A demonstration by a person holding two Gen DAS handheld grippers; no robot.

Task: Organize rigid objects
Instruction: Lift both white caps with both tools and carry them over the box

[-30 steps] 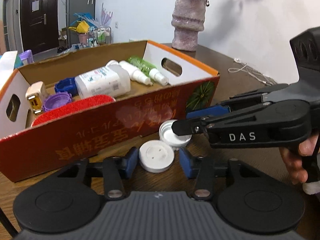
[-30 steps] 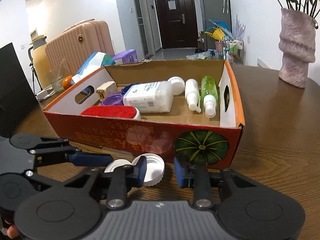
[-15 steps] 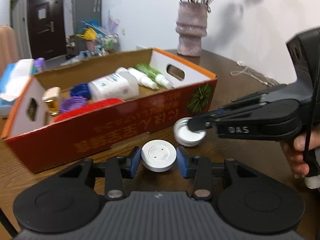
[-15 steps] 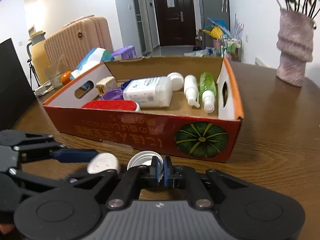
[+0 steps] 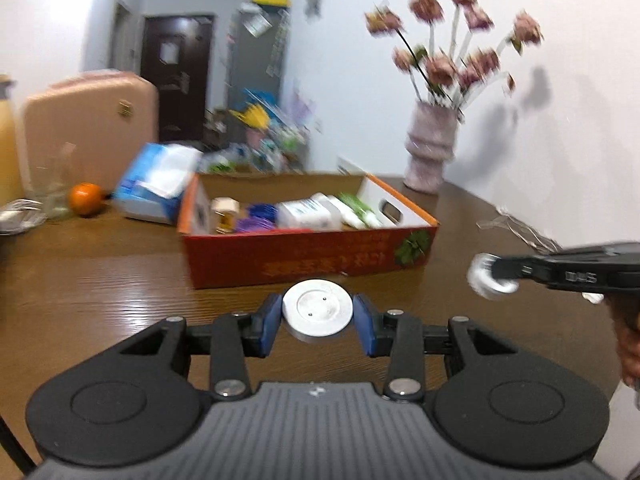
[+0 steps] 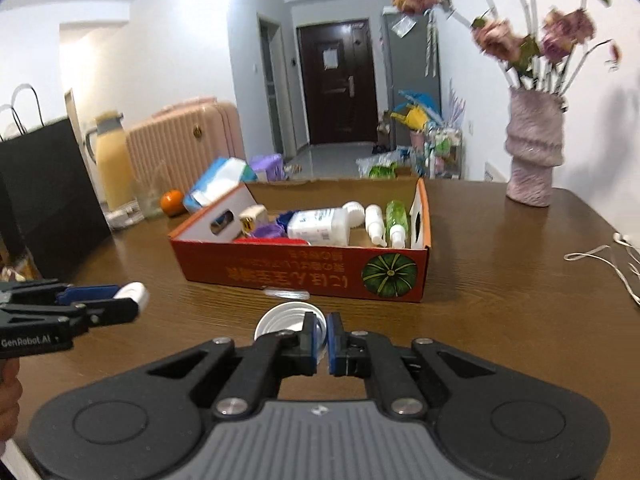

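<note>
The left gripper [image 5: 318,322] is clamping a flat white lid [image 5: 317,313] by its sides, while the right gripper [image 6: 321,339] is pinching the rim of an upturned white cap [image 6: 280,319]. Both are hanging above the wooden table [image 6: 500,300], near the red cardboard box [image 6: 304,272].

I count two white lids [image 5: 317,307] [image 6: 286,320], one cardboard box [image 6: 304,272], two small spray bottles [image 6: 375,220] [image 6: 396,222], one vase [image 6: 534,148], one orange [image 6: 172,202], one suitcase [image 6: 184,144]

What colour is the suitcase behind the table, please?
Pink suitcase, clearest in the right wrist view.
</note>
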